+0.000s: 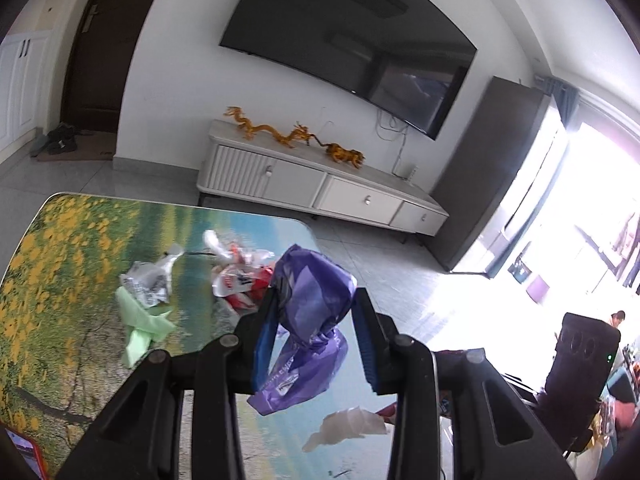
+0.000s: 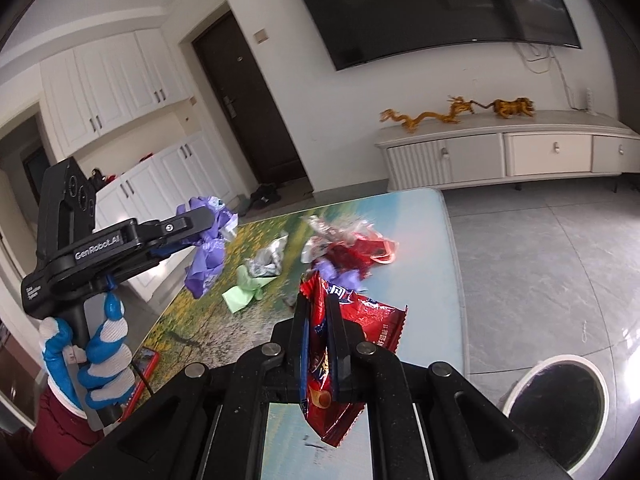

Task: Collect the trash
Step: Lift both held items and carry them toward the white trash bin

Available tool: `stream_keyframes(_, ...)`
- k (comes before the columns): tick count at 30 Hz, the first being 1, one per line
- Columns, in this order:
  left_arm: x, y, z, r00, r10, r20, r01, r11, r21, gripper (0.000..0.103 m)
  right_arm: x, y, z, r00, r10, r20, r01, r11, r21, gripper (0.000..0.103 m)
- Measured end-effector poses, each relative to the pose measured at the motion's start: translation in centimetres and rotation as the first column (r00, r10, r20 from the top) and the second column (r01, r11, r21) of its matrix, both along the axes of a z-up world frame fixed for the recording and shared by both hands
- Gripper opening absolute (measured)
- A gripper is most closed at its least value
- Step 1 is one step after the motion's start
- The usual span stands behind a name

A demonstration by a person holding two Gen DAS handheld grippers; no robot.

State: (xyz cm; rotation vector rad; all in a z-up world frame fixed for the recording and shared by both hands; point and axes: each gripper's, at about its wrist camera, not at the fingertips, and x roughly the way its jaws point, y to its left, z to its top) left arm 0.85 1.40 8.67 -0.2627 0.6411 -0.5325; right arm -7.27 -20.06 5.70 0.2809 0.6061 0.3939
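Note:
My left gripper [image 1: 316, 312] is shut on a crumpled purple plastic bag [image 1: 312, 292], held above the table; in the right wrist view the same left gripper [image 2: 208, 224] holds that purple bag [image 2: 208, 256], gripped by a hand in a blue and white glove [image 2: 100, 360]. My right gripper [image 2: 318, 312] is shut on a red snack wrapper [image 2: 360, 320], which hangs between the fingers. On the picture-printed table [image 1: 60, 280] lie a green wrapper [image 1: 140, 320], a silver wrapper [image 1: 148, 280], red and white wrappers [image 1: 236, 280] and a whitish scrap [image 1: 348, 424].
A round white bin with a dark inside [image 2: 560, 404] stands on the grey tile floor at the lower right. A red phone [image 2: 144, 364] lies near the table's edge. A white TV cabinet [image 1: 320, 184] with golden figurines stands under a wall television [image 1: 360, 40].

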Motion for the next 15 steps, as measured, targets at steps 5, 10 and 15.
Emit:
stream_keyframes(5,-0.4,-1.7,0.1,1.0,-0.022,0.005,0.022,1.0,0.018,0.035,0.3,0.4,-1.5,0.999,0.01,-0.041,-0.01,1.0,0.0,0.007)
stream_keyframes(10,-0.4,-1.4,-0.4,1.0,-0.008,-0.004,0.008,1.0,0.03,0.035,1.8,2.7,-3.6,0.994,0.02,-0.104,-0.031,0.994,-0.108,0.007)
stream_keyframes(15,0.0,-1.0,-0.9,1.0,0.002,-0.011,-0.002,0.999,0.033,0.035,2.4,2.3,-5.2,0.982,-0.159,-0.103,0.11,0.92,-0.376,0.007)
